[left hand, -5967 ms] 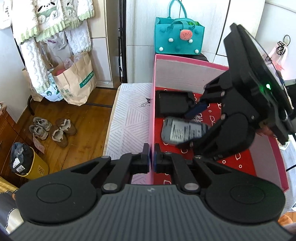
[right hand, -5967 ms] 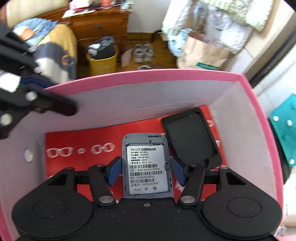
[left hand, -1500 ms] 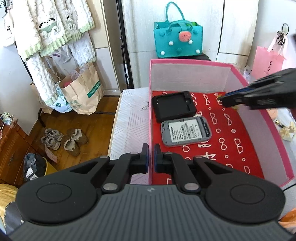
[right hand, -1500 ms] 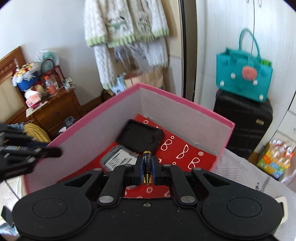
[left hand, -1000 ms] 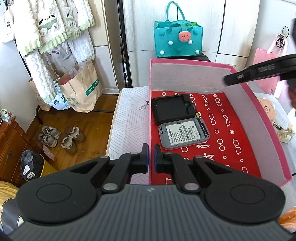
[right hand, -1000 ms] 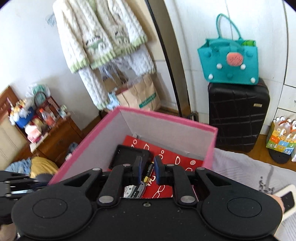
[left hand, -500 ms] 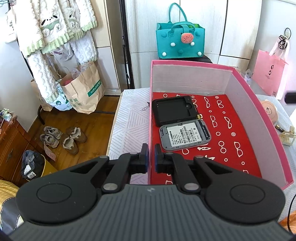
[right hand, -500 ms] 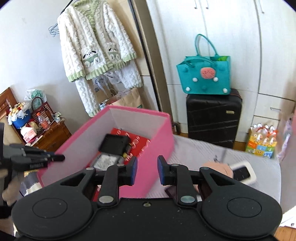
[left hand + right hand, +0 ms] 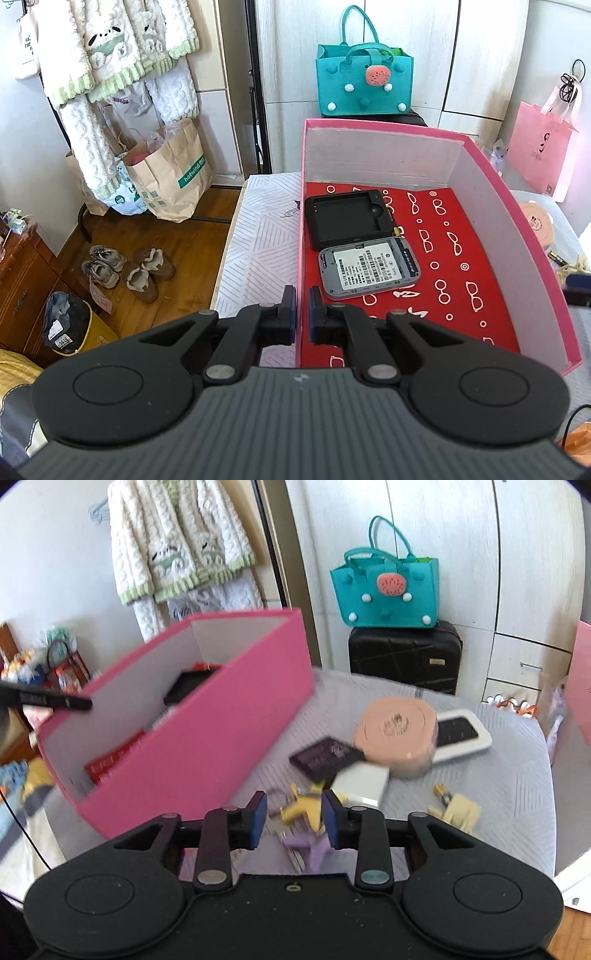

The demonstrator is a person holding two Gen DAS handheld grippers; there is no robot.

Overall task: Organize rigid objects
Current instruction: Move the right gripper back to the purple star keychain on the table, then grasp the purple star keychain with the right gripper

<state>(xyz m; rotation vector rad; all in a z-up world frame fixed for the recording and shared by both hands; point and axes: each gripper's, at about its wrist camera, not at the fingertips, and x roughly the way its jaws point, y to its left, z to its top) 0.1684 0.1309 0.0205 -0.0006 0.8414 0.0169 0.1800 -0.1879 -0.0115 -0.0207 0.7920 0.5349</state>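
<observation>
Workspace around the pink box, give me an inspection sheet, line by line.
Surface: grey patterned cloth over the table.
Job's things: pink box holds a black cover, a grey device and a battery; outside lie a round pink case, a white phone-like device, a dark card, yellow and purple pieces.
Clutter: nothing seen beyond these.
Grippers: left gripper shut on the box's wall; right gripper open and empty, jaws just opening, over the yellow piece.
Cables: thin black cable at the table's edge.
Surroundings: teal bag, black suitcase, hanging cardigan, shoes.
</observation>
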